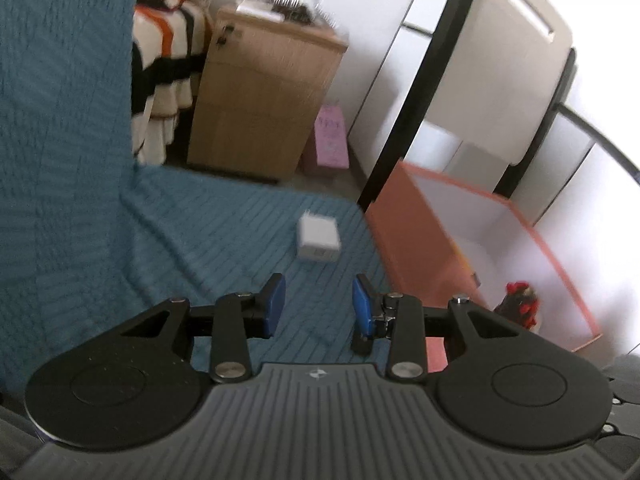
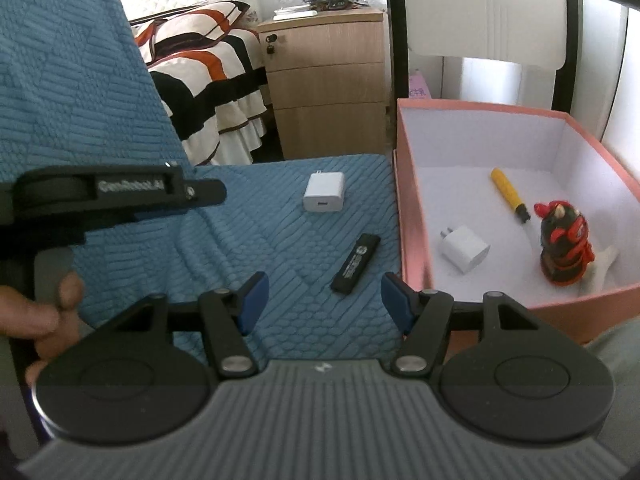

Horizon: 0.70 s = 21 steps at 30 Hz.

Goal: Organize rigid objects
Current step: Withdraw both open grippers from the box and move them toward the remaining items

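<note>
A white charger block [image 1: 318,240] [image 2: 324,192] lies on the blue quilted seat, straight ahead of my left gripper [image 1: 319,304], which is open with nothing between its blue pads. A flat black stick [image 2: 355,264] lies on the seat just ahead of my right gripper [image 2: 324,300], also open and holding nothing. At the right stands the pink box [image 2: 404,208] [image 1: 404,216]. Inside it are a second white charger [image 2: 466,249], a yellow pen [image 2: 509,194] and a red-and-black figurine [image 2: 564,248] [image 1: 518,304].
The blue quilted sofa back [image 1: 64,120] rises at the left. In the right wrist view the left gripper's black body [image 2: 116,192] and a hand [image 2: 44,316] show at the left. Behind are a wooden cabinet [image 2: 328,88], a striped bed [image 2: 208,80] and a black-framed chair [image 2: 480,8].
</note>
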Each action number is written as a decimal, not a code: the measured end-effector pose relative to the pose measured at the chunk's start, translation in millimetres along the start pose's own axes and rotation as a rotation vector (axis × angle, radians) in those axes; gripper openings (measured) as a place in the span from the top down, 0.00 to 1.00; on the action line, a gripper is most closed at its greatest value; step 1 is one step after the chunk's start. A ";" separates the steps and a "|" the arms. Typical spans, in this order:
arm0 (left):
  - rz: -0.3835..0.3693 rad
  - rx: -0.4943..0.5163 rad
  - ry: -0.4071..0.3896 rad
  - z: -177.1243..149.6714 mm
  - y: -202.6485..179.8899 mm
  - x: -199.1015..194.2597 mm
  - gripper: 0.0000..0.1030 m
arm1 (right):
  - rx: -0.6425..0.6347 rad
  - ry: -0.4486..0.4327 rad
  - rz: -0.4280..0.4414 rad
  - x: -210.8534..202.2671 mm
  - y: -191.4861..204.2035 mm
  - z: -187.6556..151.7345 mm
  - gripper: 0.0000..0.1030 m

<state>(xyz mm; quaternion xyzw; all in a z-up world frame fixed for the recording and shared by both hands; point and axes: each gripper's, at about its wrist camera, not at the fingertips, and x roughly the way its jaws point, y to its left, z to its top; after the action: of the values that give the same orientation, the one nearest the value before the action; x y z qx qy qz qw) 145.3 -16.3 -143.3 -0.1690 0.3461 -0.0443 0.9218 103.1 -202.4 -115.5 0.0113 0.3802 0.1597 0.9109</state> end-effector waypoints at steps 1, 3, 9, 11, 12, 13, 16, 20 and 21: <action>0.000 -0.004 0.006 -2.9 4.6 2.9 0.59 | -0.016 0.001 0.002 1.7 3.7 -2.7 0.37; 0.016 -0.006 0.028 -7.8 14.5 11.7 0.59 | -0.042 0.001 -0.001 5.0 10.7 -6.3 0.37; -0.017 -0.055 0.100 -1.3 35.2 43.5 0.59 | -0.050 0.017 0.002 18.8 23.0 -9.3 0.37; -0.030 -0.038 0.109 6.0 36.2 53.9 0.58 | -0.041 0.021 -0.001 24.8 26.0 -8.7 0.38; -0.032 -0.029 0.114 9.2 35.8 58.2 0.56 | -0.038 0.018 -0.002 27.6 27.1 -8.6 0.38; -0.032 -0.023 0.119 12.6 36.1 63.9 0.53 | -0.040 0.015 -0.007 31.2 28.0 -8.8 0.38; -0.045 -0.008 0.141 22.4 37.1 81.8 0.53 | -0.043 0.029 -0.030 46.3 30.0 -9.3 0.43; -0.072 0.028 0.161 32.7 36.1 109.6 0.53 | -0.030 0.043 -0.053 67.1 29.0 -8.3 0.49; -0.083 0.026 0.169 35.4 36.7 117.0 0.53 | -0.026 0.048 -0.063 73.1 28.2 -7.9 0.51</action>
<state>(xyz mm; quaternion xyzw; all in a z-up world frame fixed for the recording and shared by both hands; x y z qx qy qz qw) 255.6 4.9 -203.9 -0.1670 0.4149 -0.1013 0.8887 137.8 -154.5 -167.4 -0.0163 0.4000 0.1359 0.9062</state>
